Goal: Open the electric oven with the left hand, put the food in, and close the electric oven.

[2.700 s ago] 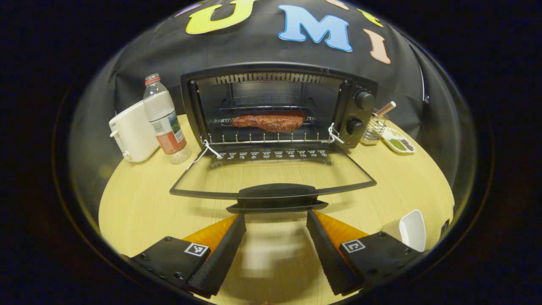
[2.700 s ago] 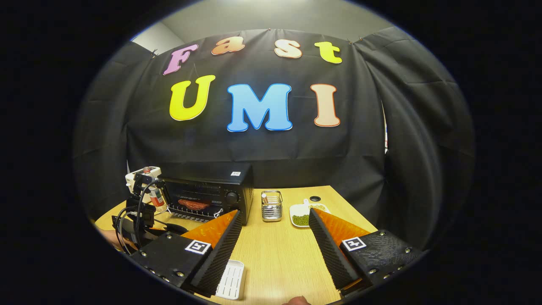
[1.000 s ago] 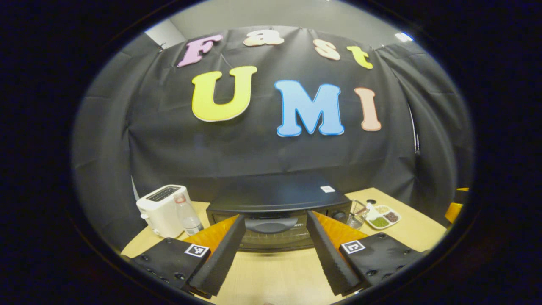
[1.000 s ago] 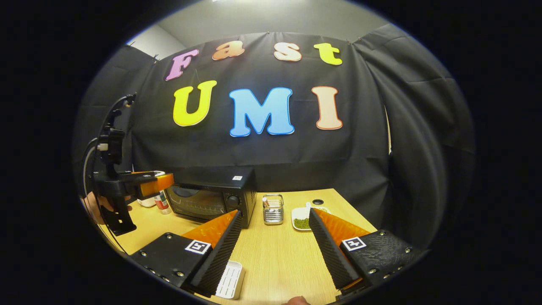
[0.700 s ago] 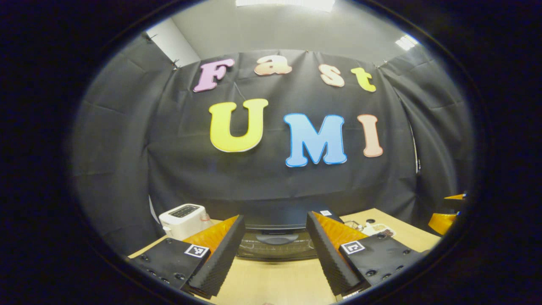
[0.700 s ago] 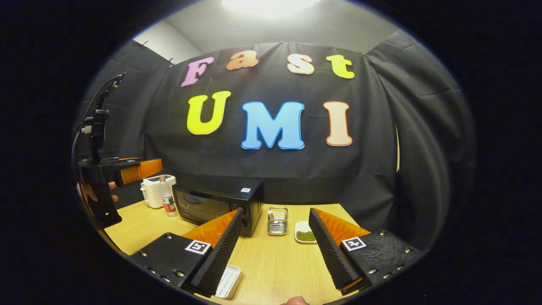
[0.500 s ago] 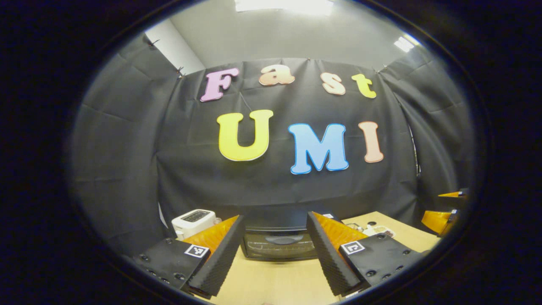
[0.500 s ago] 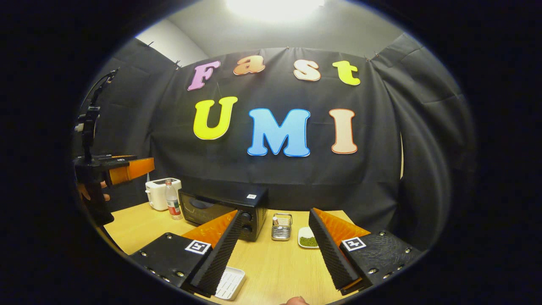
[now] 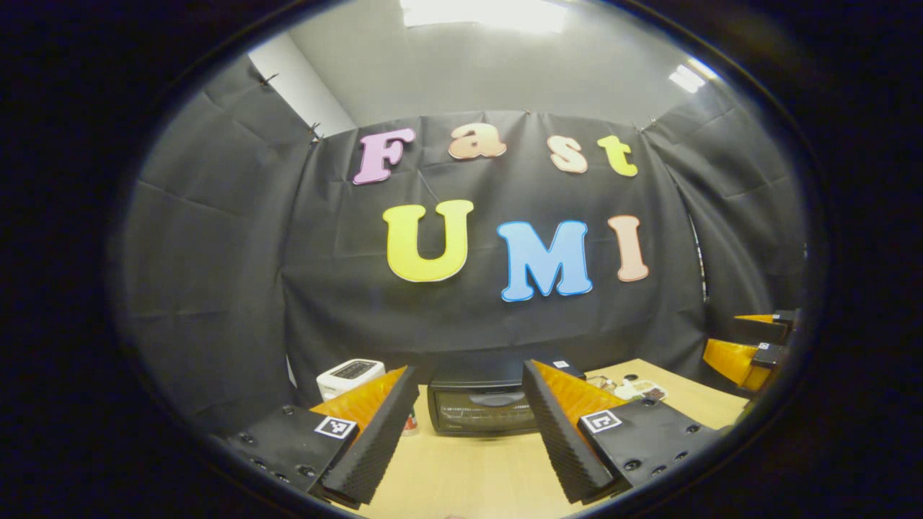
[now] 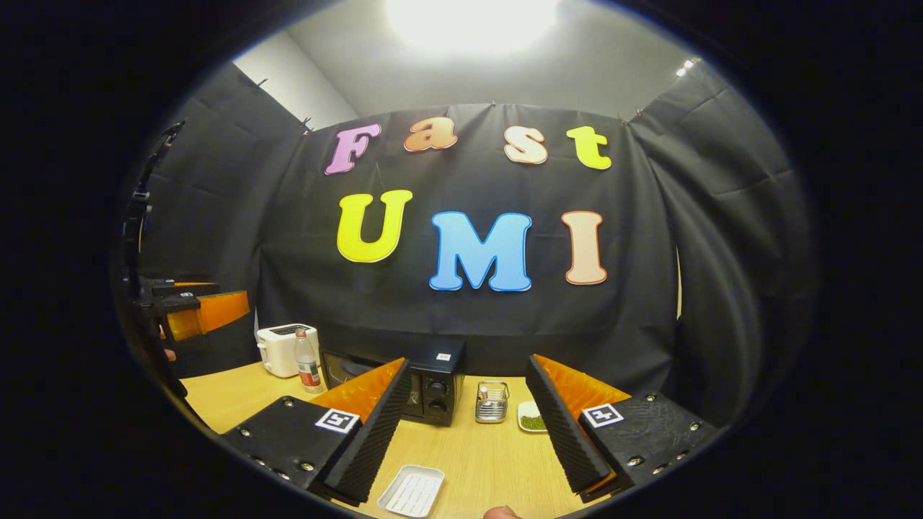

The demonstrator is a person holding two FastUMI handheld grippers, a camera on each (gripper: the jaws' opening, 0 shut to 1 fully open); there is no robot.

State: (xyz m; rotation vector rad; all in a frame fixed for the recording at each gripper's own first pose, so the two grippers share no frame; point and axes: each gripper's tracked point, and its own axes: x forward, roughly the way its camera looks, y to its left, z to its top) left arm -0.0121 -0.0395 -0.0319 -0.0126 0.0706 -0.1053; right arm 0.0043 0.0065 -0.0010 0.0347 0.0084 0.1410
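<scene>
Lower centre of the frame, the black electric oven [image 9: 479, 408] sits door-closed on the pale wooden worktop [image 9: 461, 476]. My left tongs [image 9: 469, 432] and right tongs [image 10: 469, 432] gape wide, empty. Task looks finished; next, rest.

Light comes from ceiling lamps [image 10: 469, 18] that glare white at the top of both views, the wooden table [image 10: 483, 461] is evenly lit with soft shadows, the black cloth stays dim, and straight lines bend strongly near the round edges.

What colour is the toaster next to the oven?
White; the toaster shows best in the right gripper view.
</scene>
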